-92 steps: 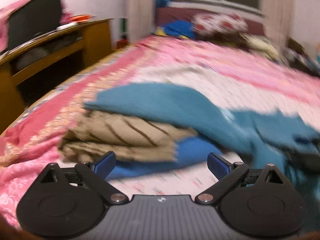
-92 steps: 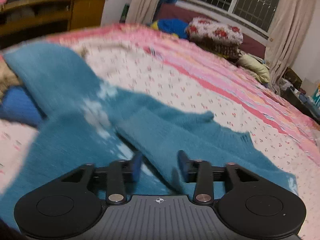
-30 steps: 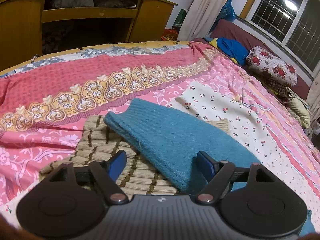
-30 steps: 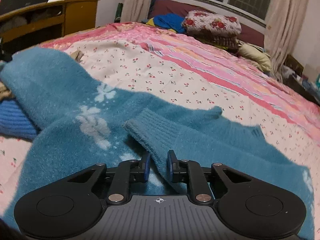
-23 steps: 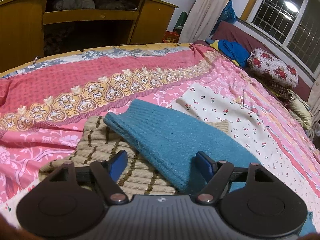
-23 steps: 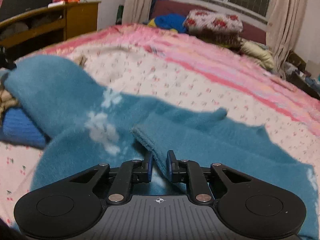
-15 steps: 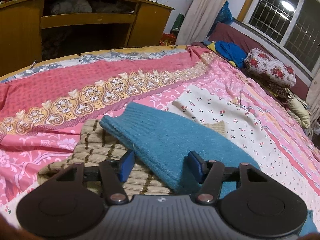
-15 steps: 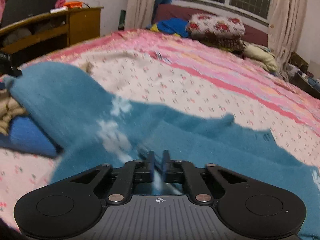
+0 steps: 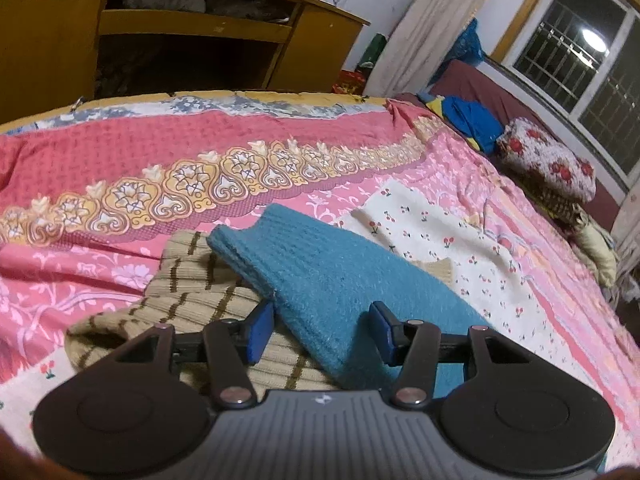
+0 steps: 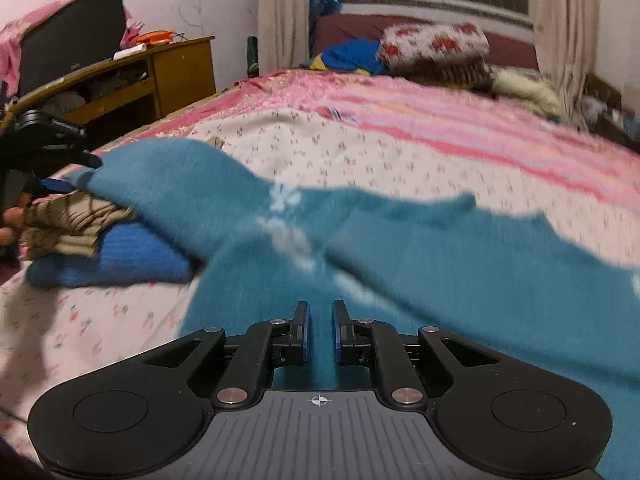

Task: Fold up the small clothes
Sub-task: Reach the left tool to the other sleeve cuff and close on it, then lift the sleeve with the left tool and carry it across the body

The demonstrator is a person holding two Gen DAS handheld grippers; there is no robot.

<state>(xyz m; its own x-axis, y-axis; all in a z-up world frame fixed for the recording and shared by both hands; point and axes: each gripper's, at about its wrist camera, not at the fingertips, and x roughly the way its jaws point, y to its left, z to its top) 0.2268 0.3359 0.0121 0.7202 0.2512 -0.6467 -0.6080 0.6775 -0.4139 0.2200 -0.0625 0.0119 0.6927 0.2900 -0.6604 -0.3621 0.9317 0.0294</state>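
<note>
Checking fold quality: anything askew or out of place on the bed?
Yes. The teal sweater lies unfolded, one sleeve draped over the folded stack, the beige striped garment and blue knit. The left gripper is closing around that sleeve.

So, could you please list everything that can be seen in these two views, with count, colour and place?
teal sweater: one, teal with white marks, spread on the bed, one sleeve over the pile
striped garment: one, beige and brown, top of the pile
blue garment: one, blue, under the striped one
bedspread: one, pink, floral
pillow: one, white with red flowers, head of bed
desk: one, yellow wood, beside bed
left gripper: closing, sleeve between
right gripper: nearly shut, over the sweater
</note>
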